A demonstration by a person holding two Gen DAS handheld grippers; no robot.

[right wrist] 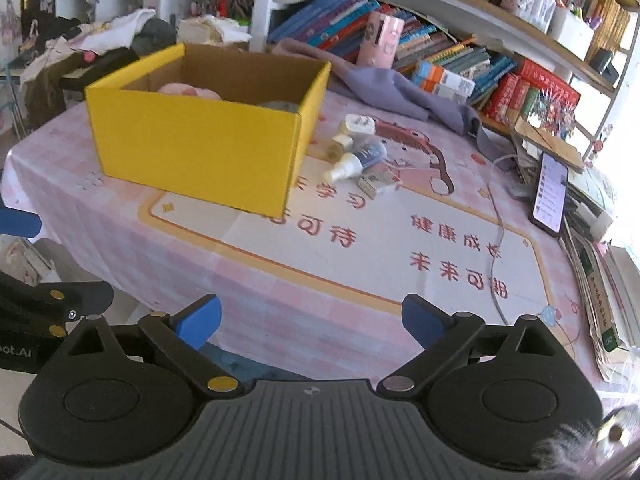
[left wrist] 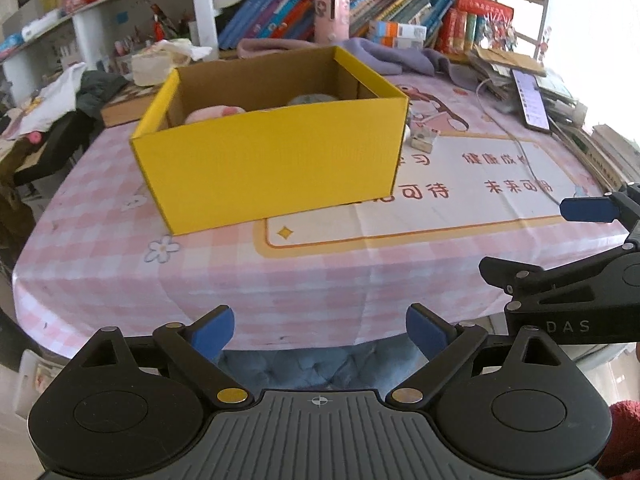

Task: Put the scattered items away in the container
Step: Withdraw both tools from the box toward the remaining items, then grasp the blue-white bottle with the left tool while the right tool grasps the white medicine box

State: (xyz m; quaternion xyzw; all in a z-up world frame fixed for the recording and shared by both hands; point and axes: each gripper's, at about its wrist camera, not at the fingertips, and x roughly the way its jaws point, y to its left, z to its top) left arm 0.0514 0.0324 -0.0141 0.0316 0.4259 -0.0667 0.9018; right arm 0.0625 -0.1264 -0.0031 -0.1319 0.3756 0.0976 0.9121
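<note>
Beside yellow box [right wrist: 200, 136]: small bottles [right wrist: 352, 160] clustered tight. Left gripper [left wrist: 320, 332], right gripper [right wrist: 312, 322] both spread, empty. Risk: knocking neighbours, rolling.

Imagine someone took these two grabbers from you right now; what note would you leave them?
Left gripper: open, empty, at the table's near edge.
Right gripper: open, empty, also held back.
Yellow box: on the pink tablecloth, already holding a pink soft item and something greyish.
Left to do: small bottles and packets lie clustered on the cloth beside the box's right side. Pick each and drop it in.
</note>
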